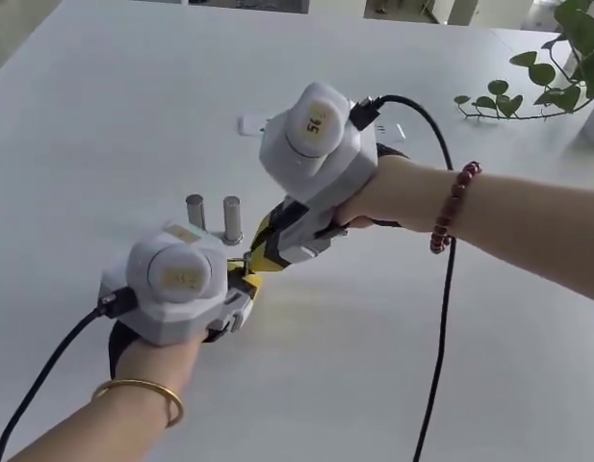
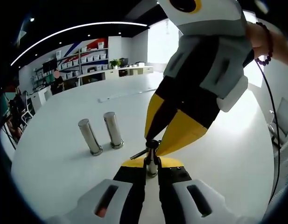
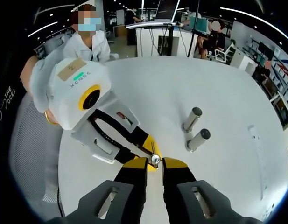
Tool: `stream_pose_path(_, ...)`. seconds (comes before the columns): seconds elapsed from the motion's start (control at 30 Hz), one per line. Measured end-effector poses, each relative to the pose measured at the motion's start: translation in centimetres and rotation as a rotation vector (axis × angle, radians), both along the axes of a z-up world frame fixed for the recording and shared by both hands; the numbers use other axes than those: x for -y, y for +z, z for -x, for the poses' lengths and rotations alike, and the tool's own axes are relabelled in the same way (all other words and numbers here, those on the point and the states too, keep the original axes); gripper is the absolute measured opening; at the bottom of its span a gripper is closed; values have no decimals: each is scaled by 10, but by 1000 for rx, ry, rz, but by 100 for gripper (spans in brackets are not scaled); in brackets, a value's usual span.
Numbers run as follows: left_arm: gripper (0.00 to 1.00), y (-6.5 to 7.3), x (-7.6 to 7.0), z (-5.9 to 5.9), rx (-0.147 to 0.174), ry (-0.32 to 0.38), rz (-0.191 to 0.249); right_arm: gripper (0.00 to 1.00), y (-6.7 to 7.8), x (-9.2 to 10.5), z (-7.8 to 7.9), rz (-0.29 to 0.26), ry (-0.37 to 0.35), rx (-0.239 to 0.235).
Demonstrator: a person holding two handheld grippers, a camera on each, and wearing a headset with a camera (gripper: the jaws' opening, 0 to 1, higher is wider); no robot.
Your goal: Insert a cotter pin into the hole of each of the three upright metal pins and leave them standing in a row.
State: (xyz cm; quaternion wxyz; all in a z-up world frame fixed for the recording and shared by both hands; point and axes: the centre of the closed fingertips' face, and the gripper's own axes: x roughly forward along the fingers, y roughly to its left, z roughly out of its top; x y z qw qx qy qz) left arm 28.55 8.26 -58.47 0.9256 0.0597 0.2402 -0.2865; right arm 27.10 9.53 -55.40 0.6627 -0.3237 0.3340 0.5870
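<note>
Two upright metal pins point(image 1: 195, 212) point(image 1: 232, 219) stand side by side on the white table point(image 1: 104, 115); they also appear in the left gripper view point(image 2: 90, 136) point(image 2: 114, 129) and the right gripper view point(image 3: 192, 119) point(image 3: 198, 139). A third metal pin point(image 2: 152, 161) is held upright by my left gripper point(image 2: 152, 169), which is shut on it. A thin cotter pin point(image 2: 139, 153) sticks out sideways near that pin's top. My right gripper point(image 3: 154, 164) comes down from above with its yellow jaws closed at the pin's top point(image 3: 155, 159), apparently on the cotter pin. In the head view both grippers meet point(image 1: 248, 262) just in front of the standing pair.
A potted plant point(image 1: 556, 67) trails over the far right of the table. A black cable point(image 1: 441, 289) hangs from the right gripper across the table. Small white items point(image 1: 250, 123) lie farther back. People sit and stand beyond the table's far side point(image 3: 87, 42).
</note>
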Motion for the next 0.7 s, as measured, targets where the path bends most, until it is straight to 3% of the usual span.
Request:
stream_pose_path(0.37, 7, 0, 0, 0, 1, 1, -7, 5, -7, 0, -2, 17, 28, 17)
stream_pose_path(0.5, 7, -1, -3, -1, 6, -5, -44, 4, -7, -2, -2, -2, 20, 9)
stream_pose_path(0.7, 7, 0, -7, -1, -10, 3, -33, 4, -7, -7, -2, -13, 27, 10)
